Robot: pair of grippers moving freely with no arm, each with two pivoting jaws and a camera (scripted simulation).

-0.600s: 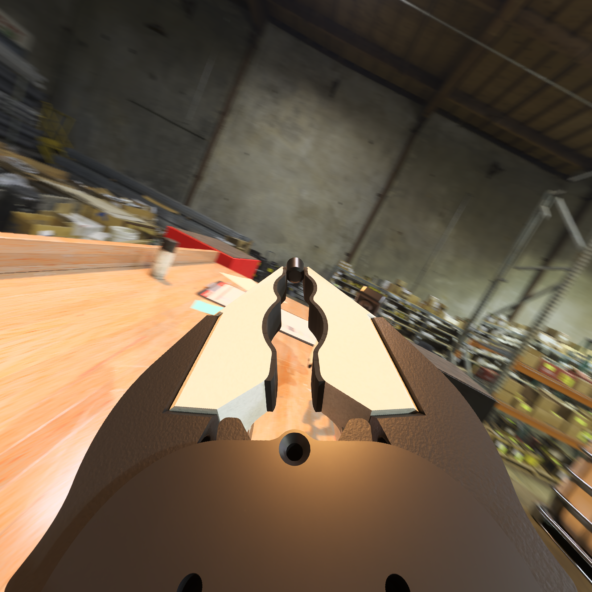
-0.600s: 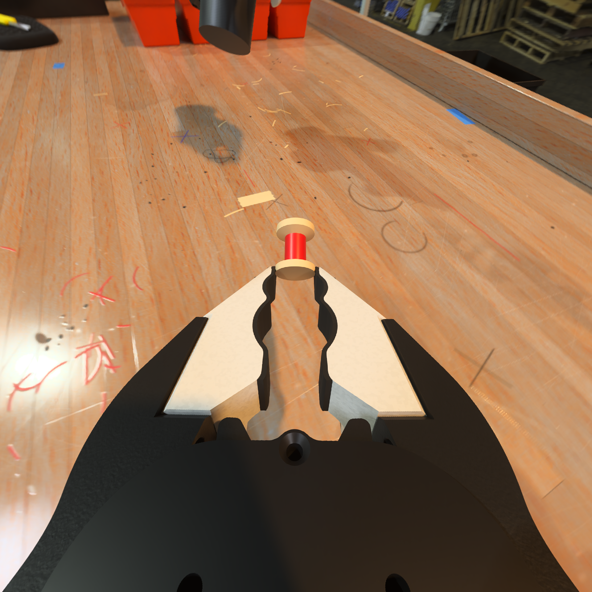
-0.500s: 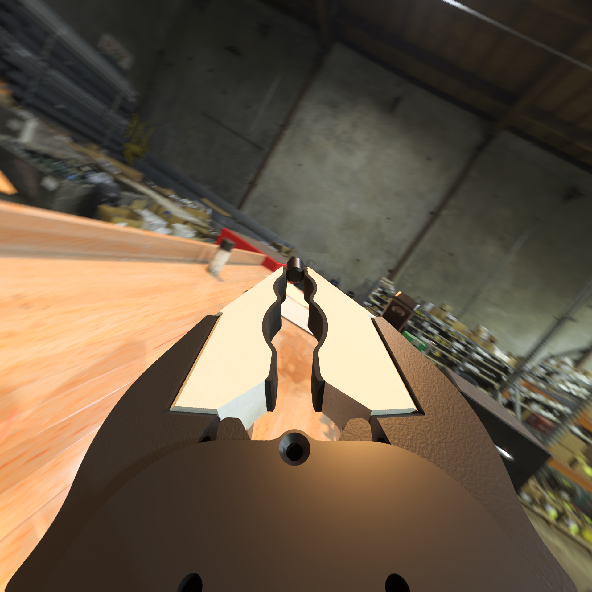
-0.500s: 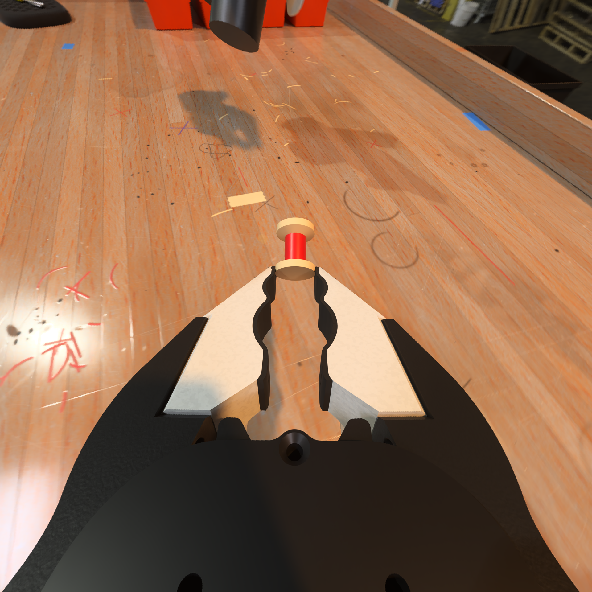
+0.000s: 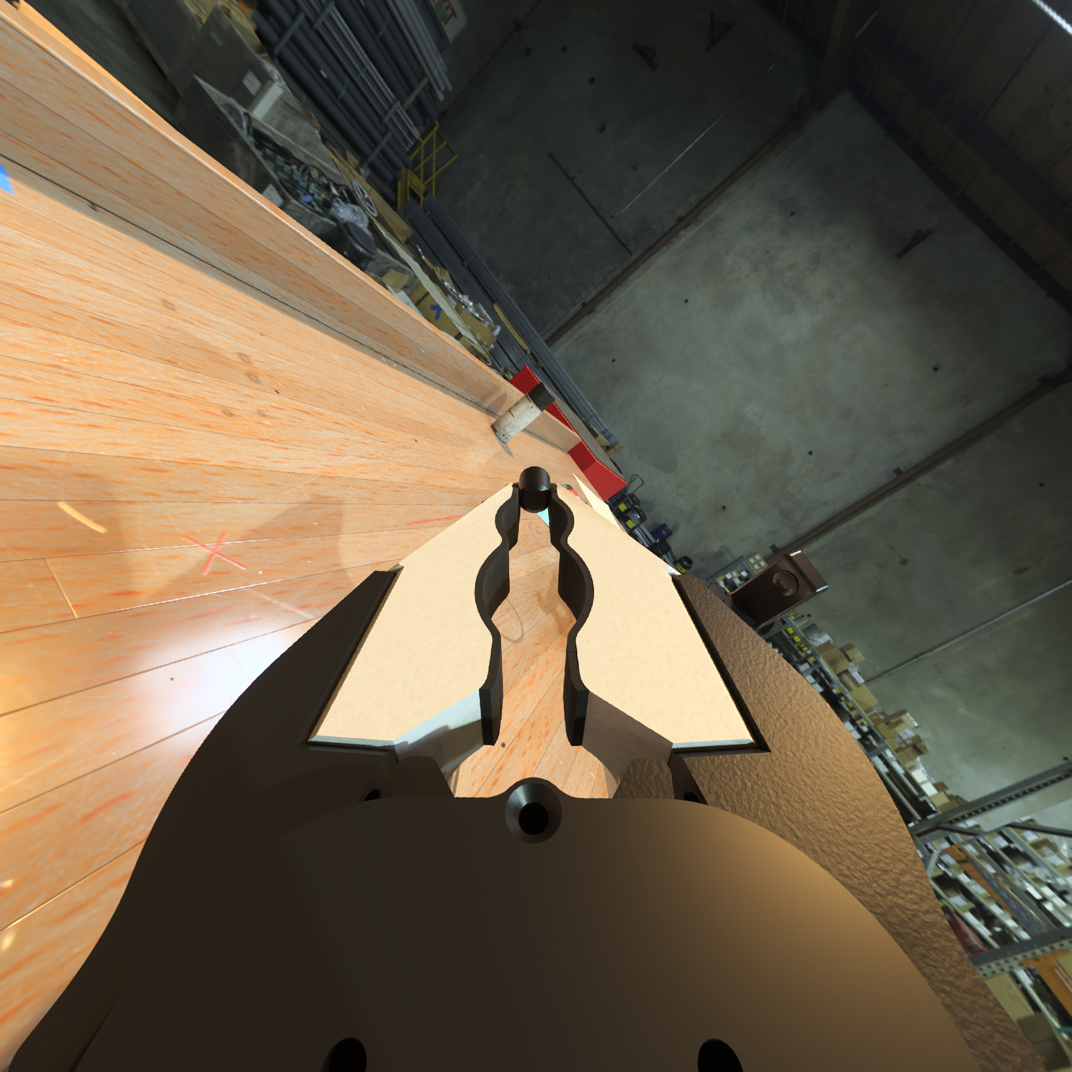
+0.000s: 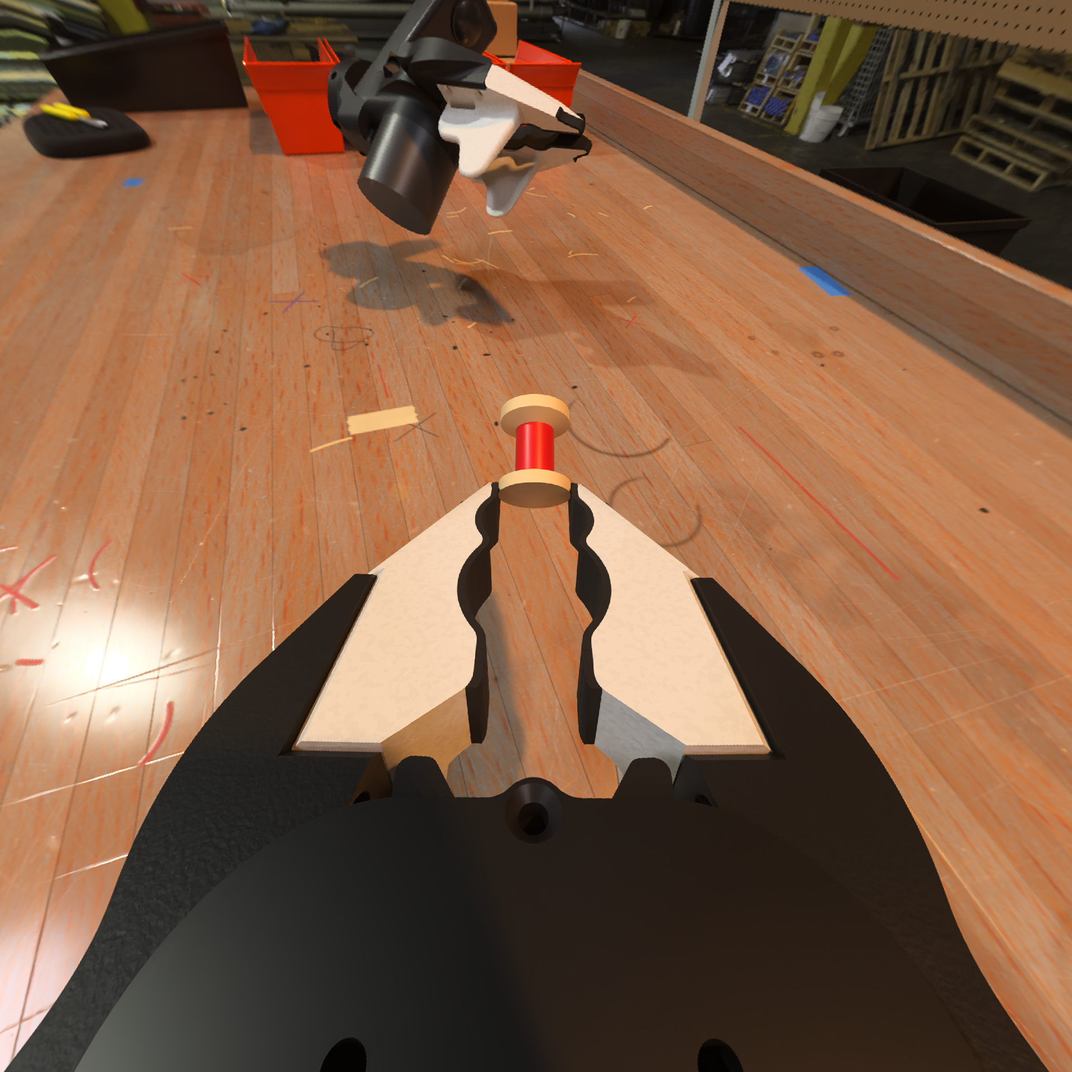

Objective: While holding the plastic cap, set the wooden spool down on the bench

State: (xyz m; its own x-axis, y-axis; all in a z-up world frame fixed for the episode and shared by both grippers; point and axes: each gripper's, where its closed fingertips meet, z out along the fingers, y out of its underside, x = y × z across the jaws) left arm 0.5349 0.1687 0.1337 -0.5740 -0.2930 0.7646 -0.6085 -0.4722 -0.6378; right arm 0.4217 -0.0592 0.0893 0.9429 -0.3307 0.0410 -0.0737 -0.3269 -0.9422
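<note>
— What was held at the right gripper (image 6: 534, 493), and how?

— The wooden spool (image 6: 534, 449) was pinched by its lower flange between the fingertips, upright, with the red core and upper flange standing clear ahead of the tips. It appeared to be carried above the bench (image 6: 754, 580), though no contact could be confirmed from that angle.

— And the left gripper (image 5: 534, 493)?

— It was closed on the plastic cap (image 5: 533, 486), a small dark cylinder at the very tips, and was seen from the right wrist view hovering ahead and to the left, tilted, well above the boards.

— Which step was in hand?

— The lowering was judged unfinished. A level descent until the lower flange was seated was called for, then a release of the right jaws alone, with the cap kept clamped.
</note>
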